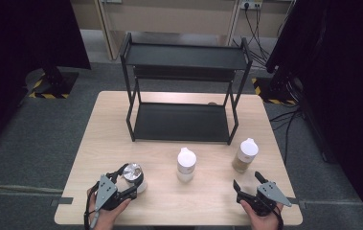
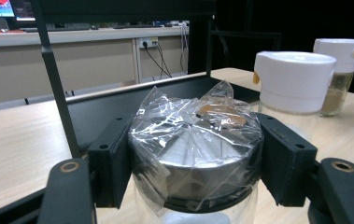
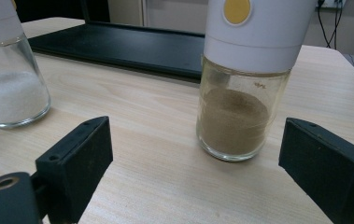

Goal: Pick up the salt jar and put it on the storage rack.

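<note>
Left gripper (image 1: 123, 184) clamped on a glass jar (image 1: 134, 176) at the near-left of the table (image 1: 208, 201), about 7 o'clock from the table's middle in the high view. In the left gripper view, both pads (image 2: 110, 161) pressed flat against the jar's silver lid (image 2: 195, 156), one at 9 o'clock of it, the other at 3 o'clock; crinkled clear film wrapped over the lid top. Jar standing upright on the wood.

Right gripper (image 1: 249, 185) at the near-right, roughly 5 o'clock from the table's middle, jaws spread wide and holding nothing. In the right gripper view, brown-powder shaker (image 3: 248, 84) standing between and beyond the two pads (image 3: 77, 158), apart from both, its white cap marked with a yellow dot. In the high view, same shaker (image 1: 244, 155) at 12 o'clock of that gripper, near it but not touching.

White-powder shaker (image 1: 186, 164) upright near the table's middle front, between jar and brown shaker, well apart from both grippers.

Black two-tier rack (image 1: 184, 86) at 12 o'clock on the table's far half, shelves bare in the parts visible.
</note>
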The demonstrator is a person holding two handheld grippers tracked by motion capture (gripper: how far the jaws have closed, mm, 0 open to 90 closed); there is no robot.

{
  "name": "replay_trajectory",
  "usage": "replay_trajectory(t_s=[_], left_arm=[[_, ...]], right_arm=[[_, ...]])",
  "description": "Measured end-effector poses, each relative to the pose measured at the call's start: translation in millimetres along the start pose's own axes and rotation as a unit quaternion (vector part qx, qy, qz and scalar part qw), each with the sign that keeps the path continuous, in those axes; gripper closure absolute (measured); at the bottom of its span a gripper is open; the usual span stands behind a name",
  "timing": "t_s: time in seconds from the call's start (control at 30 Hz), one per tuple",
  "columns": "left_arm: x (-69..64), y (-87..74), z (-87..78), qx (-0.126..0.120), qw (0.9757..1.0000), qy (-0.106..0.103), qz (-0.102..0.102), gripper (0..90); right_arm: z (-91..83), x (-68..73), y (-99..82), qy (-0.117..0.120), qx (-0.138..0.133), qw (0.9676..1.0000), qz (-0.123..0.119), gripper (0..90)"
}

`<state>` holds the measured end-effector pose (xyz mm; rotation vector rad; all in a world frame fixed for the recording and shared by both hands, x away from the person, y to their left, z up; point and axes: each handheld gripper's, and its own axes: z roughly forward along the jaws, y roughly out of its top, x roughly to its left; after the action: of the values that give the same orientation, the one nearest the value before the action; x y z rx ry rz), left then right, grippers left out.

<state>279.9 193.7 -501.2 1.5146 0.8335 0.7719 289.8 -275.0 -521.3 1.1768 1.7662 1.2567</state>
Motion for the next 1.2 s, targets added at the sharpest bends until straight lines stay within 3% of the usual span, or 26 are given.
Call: replay_trajectory(t_s=[0.47,1.2], left_arm=[[0.6,18.7,15.0,-0.007,1.0,0.005,0.002,34.4],[12.5,43.7,38.2,-0.011,0.9996,0.024,0.007,34.4]], right_arm=[[0.2,1.1,0.0,-0.001,0.001,1.0,-0.005,9.9],[0.2,0.2,0.1,-0.001,0.001,1.0,0.0,10.0]])
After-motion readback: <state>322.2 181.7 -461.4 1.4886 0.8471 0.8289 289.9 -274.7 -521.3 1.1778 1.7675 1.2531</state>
